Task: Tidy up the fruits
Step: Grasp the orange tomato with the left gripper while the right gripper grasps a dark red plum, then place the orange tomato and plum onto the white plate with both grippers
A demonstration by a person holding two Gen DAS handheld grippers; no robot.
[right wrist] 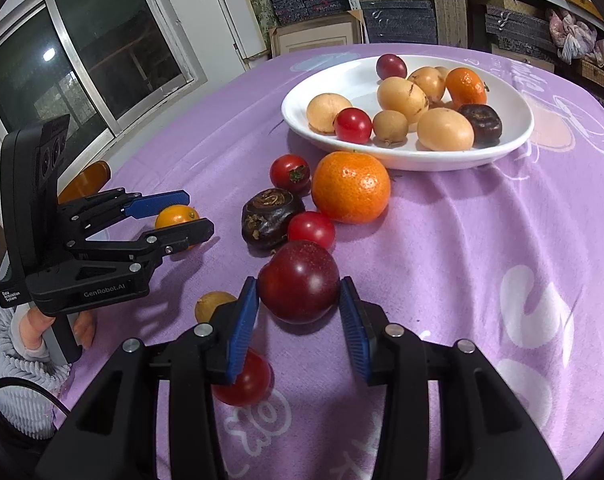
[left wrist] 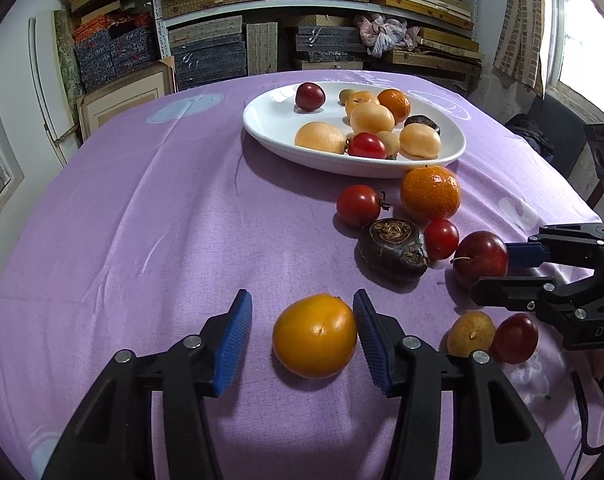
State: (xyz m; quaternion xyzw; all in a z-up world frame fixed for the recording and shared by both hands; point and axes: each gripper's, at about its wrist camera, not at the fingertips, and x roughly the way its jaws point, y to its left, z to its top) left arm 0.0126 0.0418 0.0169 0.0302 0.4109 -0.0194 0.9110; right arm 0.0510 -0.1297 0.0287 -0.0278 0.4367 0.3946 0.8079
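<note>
An orange-yellow fruit (left wrist: 314, 336) lies on the purple cloth between the blue pads of my left gripper (left wrist: 302, 296). The right pad touches it and the left pad stands a little off, so the gripper is open. My right gripper (right wrist: 299, 286) is shut on a dark red plum (right wrist: 298, 276), with a pad against each side. The left wrist view shows that plum (left wrist: 480, 258) at the far right. A white plate (left wrist: 270, 120) further back holds several pale loquats, a mandarin, a tomato and dark fruits.
Loose between the plate (right wrist: 354, 76) and the grippers lie a mandarin (right wrist: 350, 186), cherry tomatoes (right wrist: 290, 172), and a dark water chestnut (right wrist: 268, 214). A small yellow fruit (left wrist: 470, 334) and a red one (left wrist: 516, 338) sit near me. Shelves stand behind the table.
</note>
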